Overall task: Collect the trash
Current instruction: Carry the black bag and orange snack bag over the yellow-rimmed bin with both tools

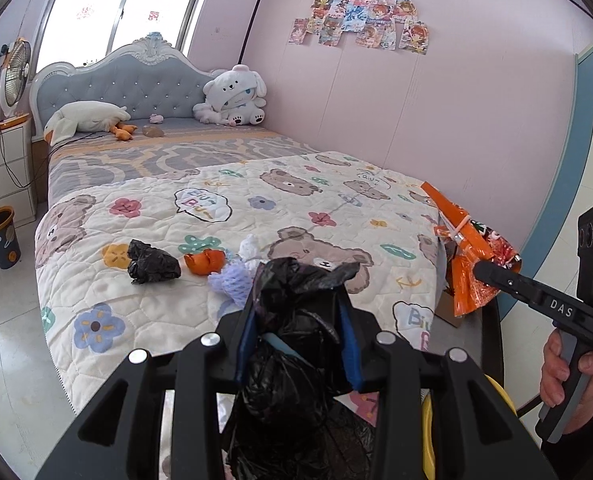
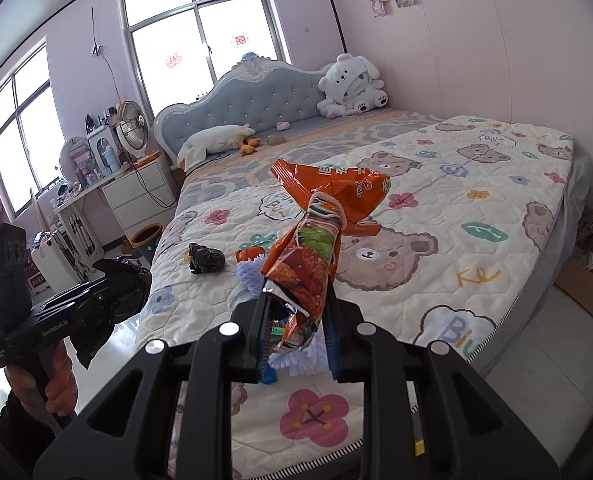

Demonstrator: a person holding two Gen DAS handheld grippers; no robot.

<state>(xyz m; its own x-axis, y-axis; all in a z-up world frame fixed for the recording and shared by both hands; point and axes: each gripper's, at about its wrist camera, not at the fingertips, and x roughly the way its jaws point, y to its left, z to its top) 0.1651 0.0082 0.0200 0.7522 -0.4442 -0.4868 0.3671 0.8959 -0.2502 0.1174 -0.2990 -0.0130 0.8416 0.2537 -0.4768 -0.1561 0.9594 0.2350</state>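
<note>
My left gripper [image 1: 296, 304] is shut on a black plastic trash bag [image 1: 292, 360] that hangs down from its fingers at the foot of the bed. My right gripper [image 2: 296, 312] is shut on orange snack wrappers [image 2: 316, 240], held above the quilt; they also show at the right of the left wrist view [image 1: 472, 256]. On the quilt lie a crumpled black bag [image 1: 152, 266], an orange scrap [image 1: 204, 262], a purple foam fruit net [image 1: 232, 280] and a white scrap [image 1: 250, 248].
The bed [image 1: 224, 200] fills the middle, with plush toys [image 1: 232, 96] by the headboard. A small bin [image 1: 0, 236] stands on the floor left of the bed beside a white nightstand [image 1: 0, 168]. A cardboard box [image 2: 584, 288] sits right of the bed.
</note>
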